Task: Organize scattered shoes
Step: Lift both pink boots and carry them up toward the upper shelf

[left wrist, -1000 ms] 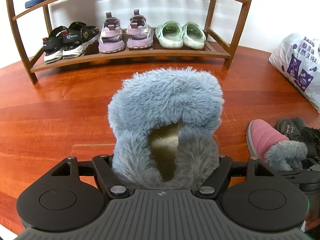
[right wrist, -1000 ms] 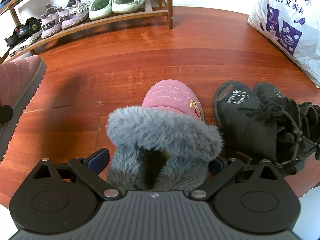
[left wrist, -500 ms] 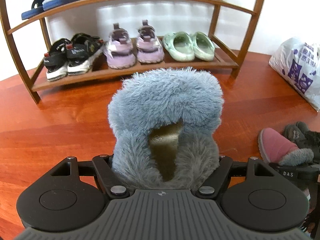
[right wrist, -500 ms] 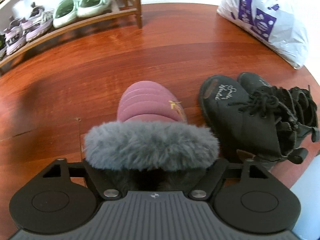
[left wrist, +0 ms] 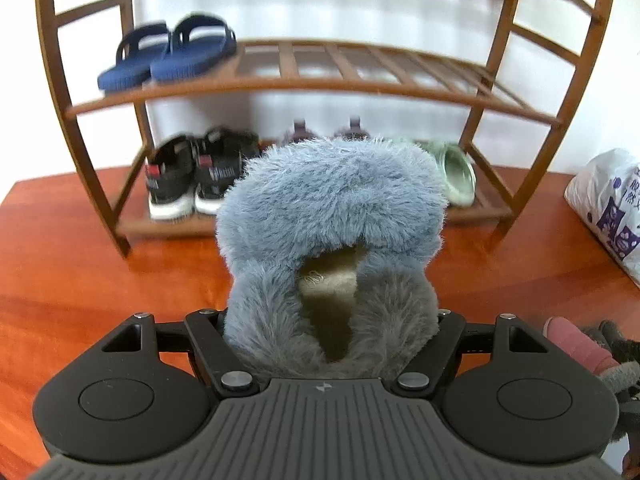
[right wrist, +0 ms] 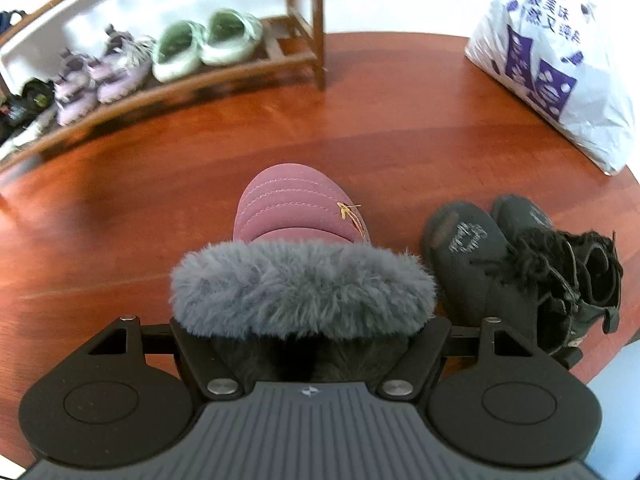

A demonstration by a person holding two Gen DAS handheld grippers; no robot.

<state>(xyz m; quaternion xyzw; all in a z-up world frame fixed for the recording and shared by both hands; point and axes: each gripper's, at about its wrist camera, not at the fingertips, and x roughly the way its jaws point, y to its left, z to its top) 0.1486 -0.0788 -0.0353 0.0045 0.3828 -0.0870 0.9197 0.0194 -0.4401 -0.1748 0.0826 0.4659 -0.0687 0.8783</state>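
Observation:
My left gripper (left wrist: 330, 320) is shut on a fur-cuffed boot (left wrist: 332, 216), held up in front of the wooden shoe rack (left wrist: 320, 80); its grey-blue cuff hides the fingertips and the toe. My right gripper (right wrist: 304, 332) is shut on the matching pink boot (right wrist: 296, 208) by its grey fur cuff, lifted over the red wooden floor. That boot and gripper also show at the lower right of the left wrist view (left wrist: 576, 340). A pair of black lace-up boots (right wrist: 520, 264) stands on the floor right of the pink boot.
The rack's middle shelf holds blue slides (left wrist: 168, 52) at its left. The bottom shelf holds black sandals (left wrist: 192, 172), lilac sandals (right wrist: 96, 80) and green clogs (right wrist: 208, 40). A white printed plastic bag (right wrist: 560, 72) lies on the floor at the right.
My left gripper has risen and moved toward the rack with its boot, so the middle shelf now sits level ahead. My right gripper has lifted the pink boot slightly and turned back toward the rack.

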